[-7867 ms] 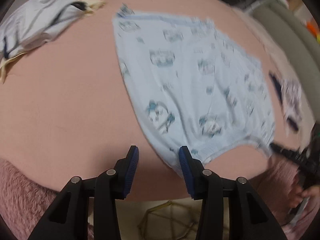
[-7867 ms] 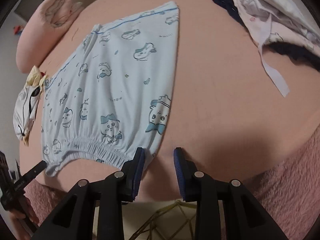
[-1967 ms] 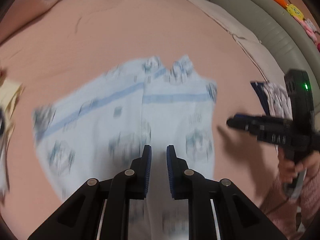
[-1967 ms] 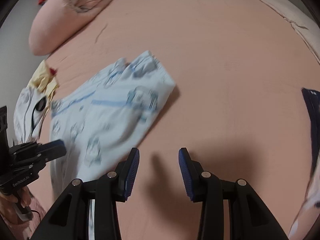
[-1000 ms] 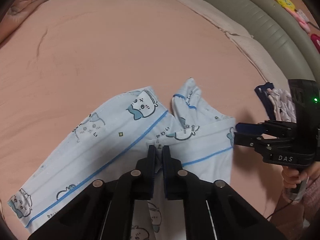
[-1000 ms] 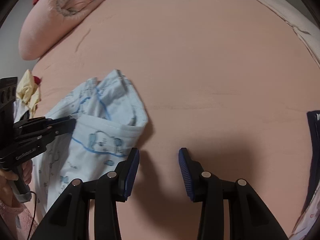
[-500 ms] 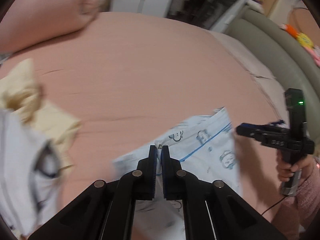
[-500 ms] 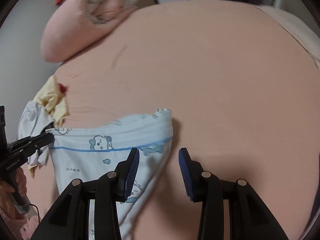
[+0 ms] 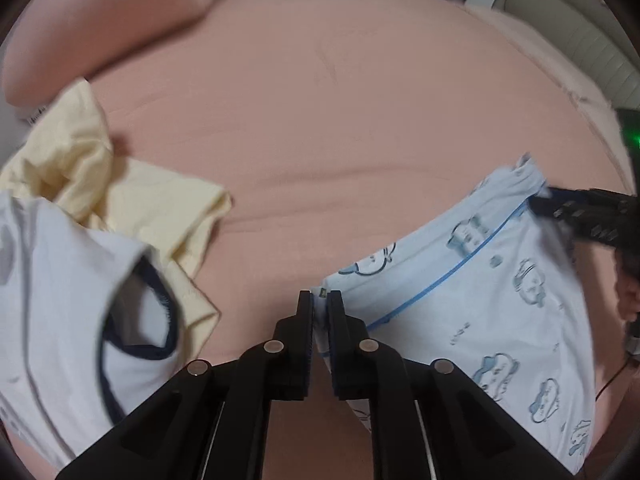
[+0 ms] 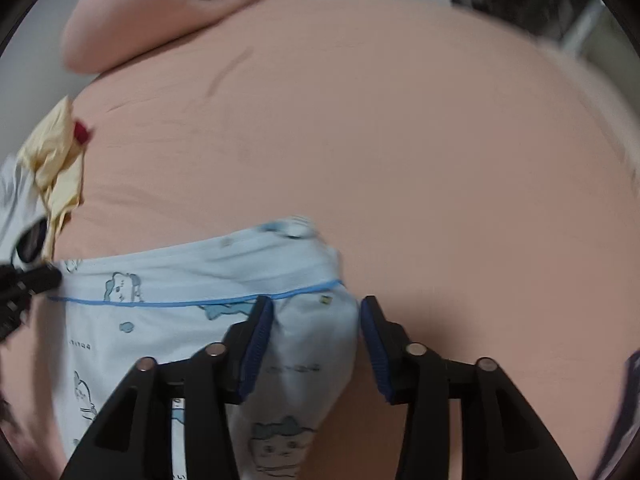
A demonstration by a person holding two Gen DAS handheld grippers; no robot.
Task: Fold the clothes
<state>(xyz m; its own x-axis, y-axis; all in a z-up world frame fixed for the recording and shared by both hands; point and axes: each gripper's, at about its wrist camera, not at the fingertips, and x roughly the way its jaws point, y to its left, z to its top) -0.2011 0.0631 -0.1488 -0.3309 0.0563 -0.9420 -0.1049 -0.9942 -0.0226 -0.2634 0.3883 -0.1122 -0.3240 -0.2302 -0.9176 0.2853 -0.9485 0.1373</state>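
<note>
Light blue shorts [image 9: 480, 292] printed with cartoon animals lie folded on the pink bed. My left gripper [image 9: 320, 300] is shut on the shorts' near left corner. In the right wrist view my right gripper [image 10: 316, 312] is open, its jaws wide apart, with the right end of the shorts [image 10: 192, 308] lying between them. In the left wrist view the right gripper [image 9: 580, 216] touches the shorts' far right corner. The left gripper [image 10: 36, 280] shows at the shorts' left edge in the right wrist view.
A pale yellow garment [image 9: 132, 196] and a white garment with navy trim [image 9: 68, 276] lie at the left. A pink pillow [image 10: 168, 12] lies at the head of the bed [image 10: 400, 140]. A grey-green sofa [image 9: 568, 20] stands at the far right.
My left gripper has pulled the shorts' corner leftward towards the yellow and white garments. The right gripper has moved over the shorts' right end, still open.
</note>
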